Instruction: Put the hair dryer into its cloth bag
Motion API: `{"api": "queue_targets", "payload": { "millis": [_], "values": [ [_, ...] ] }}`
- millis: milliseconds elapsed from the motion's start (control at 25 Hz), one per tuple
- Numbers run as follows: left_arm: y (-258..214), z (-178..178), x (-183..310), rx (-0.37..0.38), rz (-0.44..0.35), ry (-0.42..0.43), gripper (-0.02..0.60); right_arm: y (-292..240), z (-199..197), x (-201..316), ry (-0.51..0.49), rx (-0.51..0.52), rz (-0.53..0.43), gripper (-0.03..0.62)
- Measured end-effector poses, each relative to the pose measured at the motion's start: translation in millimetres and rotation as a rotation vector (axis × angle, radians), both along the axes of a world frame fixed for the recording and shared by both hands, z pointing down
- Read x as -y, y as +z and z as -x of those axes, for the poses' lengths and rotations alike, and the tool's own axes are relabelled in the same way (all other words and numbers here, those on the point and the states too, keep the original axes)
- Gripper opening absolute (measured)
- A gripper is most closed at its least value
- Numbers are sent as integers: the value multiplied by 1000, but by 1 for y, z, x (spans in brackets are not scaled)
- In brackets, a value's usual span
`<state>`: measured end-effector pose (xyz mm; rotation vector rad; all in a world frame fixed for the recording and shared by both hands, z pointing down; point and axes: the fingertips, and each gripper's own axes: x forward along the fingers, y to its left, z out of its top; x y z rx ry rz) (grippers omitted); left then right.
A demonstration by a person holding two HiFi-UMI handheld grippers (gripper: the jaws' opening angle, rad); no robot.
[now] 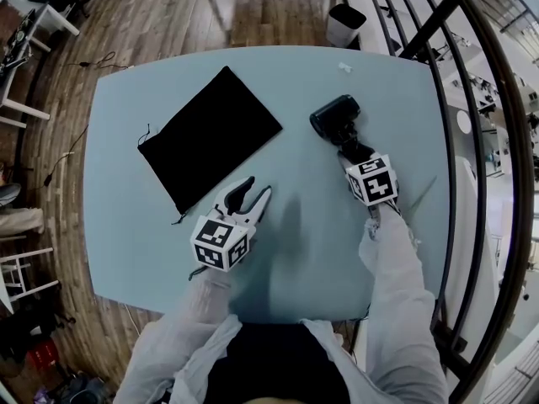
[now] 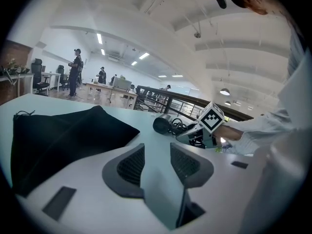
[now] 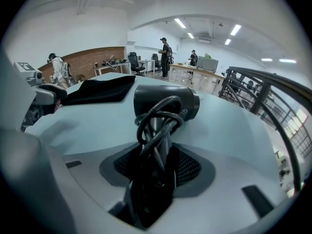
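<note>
The black hair dryer (image 1: pixel 334 116) lies on the pale blue table (image 1: pixel 152 251) at the right, its cord wound round the handle. My right gripper (image 1: pixel 349 151) comes at it from the near side. In the right gripper view the handle and cord (image 3: pixel 157 130) fill the gap between the pads, which press on them, with the barrel (image 3: pixel 165 101) beyond my right gripper (image 3: pixel 158 167). The black cloth bag (image 1: pixel 210 133) lies flat at centre left, its drawstring end toward me. My left gripper (image 1: pixel 253 190) hovers open just right of the bag's near corner. Nothing is between its pads (image 2: pixel 130 165), and the bag (image 2: pixel 63 140) lies to its left.
A small white scrap (image 1: pixel 344 67) lies near the table's far right edge. A white bin (image 1: pixel 345 25) stands on the wooden floor beyond the table. A dark railing (image 1: pixel 472 141) runs along the right side. Desks and standing people fill the room behind.
</note>
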<state>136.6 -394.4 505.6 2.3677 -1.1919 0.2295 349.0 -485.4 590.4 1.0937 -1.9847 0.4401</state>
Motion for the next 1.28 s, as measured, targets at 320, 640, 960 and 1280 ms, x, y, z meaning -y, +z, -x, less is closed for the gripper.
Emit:
{"api": "queue_targets", "payload": {
  "millis": [320, 640, 960, 1280],
  "values": [
    [-3, 1, -8, -3, 5, -4, 179, -7, -7, 7, 56, -20, -51, 199],
    [-8, 14, -20, -1, 1, -31, 179, -14, -3, 6, 49, -43, -93, 201],
    [-9, 33, -34, -18, -4, -55, 179, -65, 14, 12, 66, -20, -188, 201],
    [-36, 53, -44, -23, -61, -37, 179, -115, 27, -7, 102, -22, -247, 201]
  ]
}}
